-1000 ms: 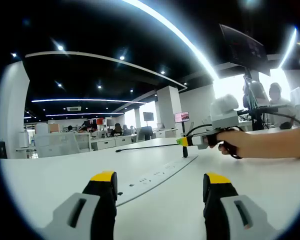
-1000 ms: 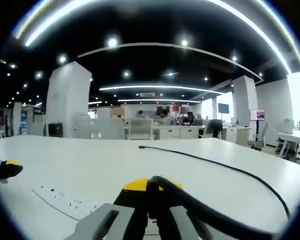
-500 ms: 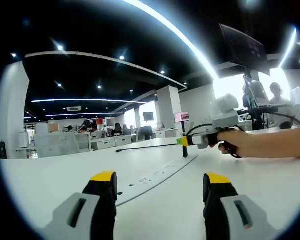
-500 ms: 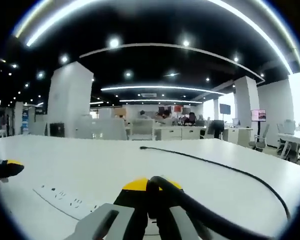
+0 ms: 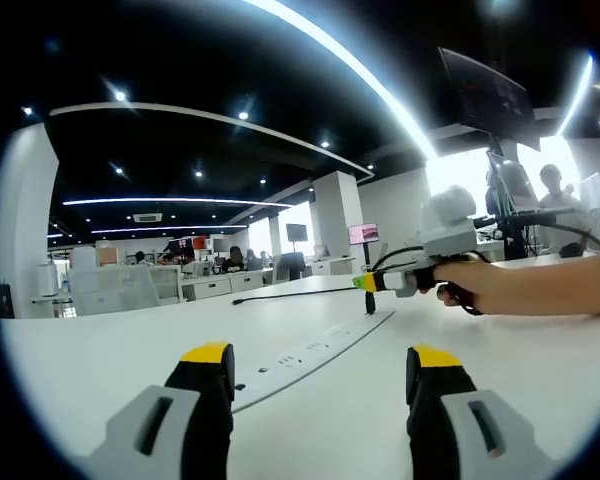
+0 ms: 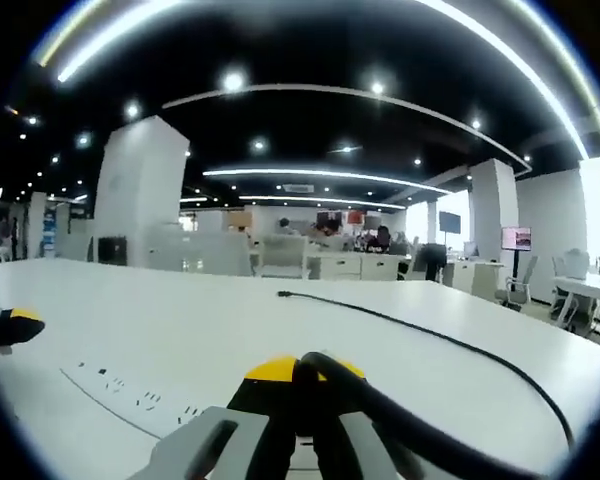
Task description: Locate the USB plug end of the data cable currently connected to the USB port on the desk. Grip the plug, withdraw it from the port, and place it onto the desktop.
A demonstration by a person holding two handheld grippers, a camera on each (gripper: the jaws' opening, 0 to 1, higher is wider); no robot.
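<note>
In the left gripper view, the left gripper [image 5: 321,372] stands low over the white desk [image 5: 100,360], its two grey jaws with yellow tips spread wide apart and holding nothing. Just beyond the jaws a long flat white power strip set into the desk surface [image 5: 310,355] runs away toward the right, dotted with sockets and ports. At its far end the right gripper [image 5: 368,284] reaches in from the right, held level above the strip by a person's bare hand [image 5: 475,287] with the forearm stretched out along the desk; its yellow-green tips are pinched on the black USB plug [image 5: 370,299], which hangs upright from them with its lower end at the strip; whether it is seated in a port or lifted free is too small to tell. In the right gripper view, that gripper's [image 6: 302,372] yellow-tipped jaws are closed tight on the plug, and the thick black data cable [image 6: 420,440] curls up out of them and off to the lower right. The power strip lies below to the left, and a yellow jaw tip of the left gripper shows at the left edge. Farther off, the cable's thin length [image 6: 400,328] trails across the desk to a loose end. Behind lies an open office with white columns and ceiling lights.
</note>
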